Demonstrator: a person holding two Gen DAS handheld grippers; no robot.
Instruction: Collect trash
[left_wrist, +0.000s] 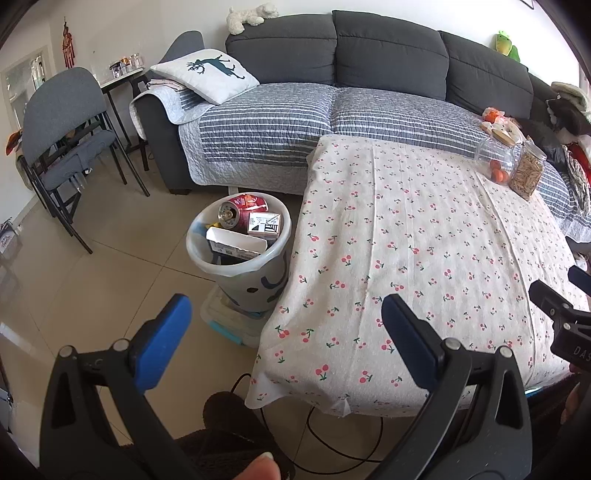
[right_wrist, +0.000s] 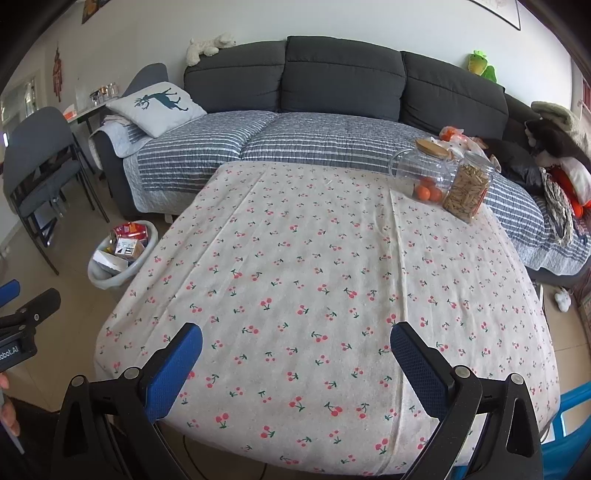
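A pale trash bin (left_wrist: 275, 246) stands on the floor at the table's left side, holding a red can (left_wrist: 236, 216), cartons and a white box. It also shows in the right wrist view (right_wrist: 147, 251). My left gripper (left_wrist: 286, 314) is open and empty, above the table's front left corner and the floor. My right gripper (right_wrist: 295, 345) is open and empty over the front of the cherry-print tablecloth (right_wrist: 314, 277). The right gripper's tip shows at the right edge of the left wrist view (left_wrist: 554, 302).
Two glass jars (right_wrist: 443, 181) stand at the table's far right corner. A grey sofa (right_wrist: 343, 77) with a striped quilt runs behind the table. A grey chair (left_wrist: 62, 125) and side table stand at left. A plastic box (left_wrist: 225, 321) sits under the bin. Cables lie on the floor.
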